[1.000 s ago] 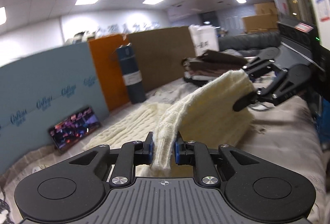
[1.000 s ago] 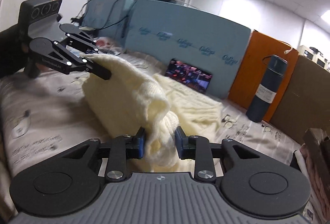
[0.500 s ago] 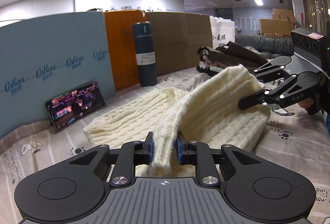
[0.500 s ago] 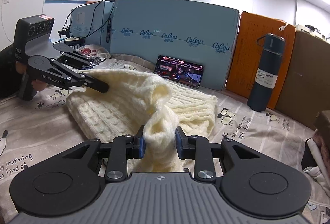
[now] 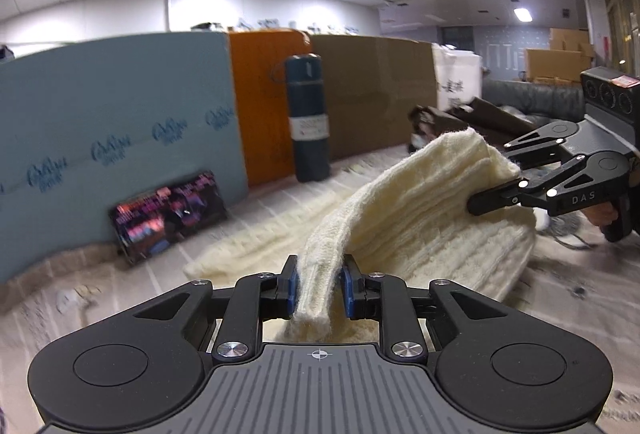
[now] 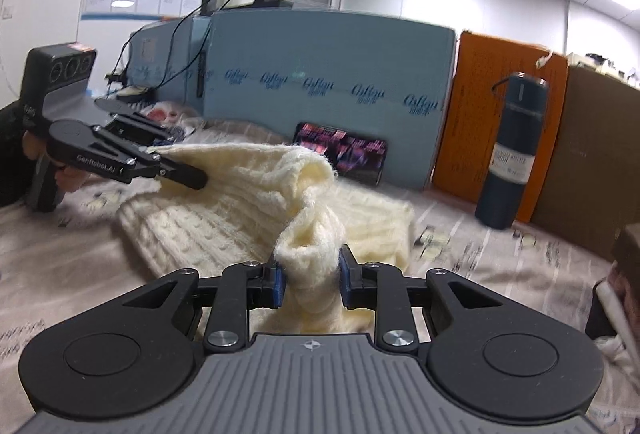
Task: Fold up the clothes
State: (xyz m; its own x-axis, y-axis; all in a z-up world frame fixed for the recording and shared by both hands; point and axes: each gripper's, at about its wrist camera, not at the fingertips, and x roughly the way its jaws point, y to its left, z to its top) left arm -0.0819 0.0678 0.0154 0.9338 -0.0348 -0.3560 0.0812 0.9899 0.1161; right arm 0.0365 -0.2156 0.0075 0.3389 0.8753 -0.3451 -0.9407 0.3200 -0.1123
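Both hand-held grippers, left [image 5: 318, 288] and right [image 6: 310, 284], pinch one lifted edge of the cream sweater [image 5: 420, 218]; its remainder lies on the bench [image 6: 72, 274] before the flask [image 6: 510, 154]. Uneven pulling could skew the fold, and thick knit may slip free.

Cream cable-knit sweater [image 5: 420, 210], navy flask [image 5: 308, 118], orange board [image 5: 264, 102], blue-padded black claws.

Left tongs [image 5: 318, 292] clamped on knit, right tongs [image 6: 311, 284] likewise, both raised
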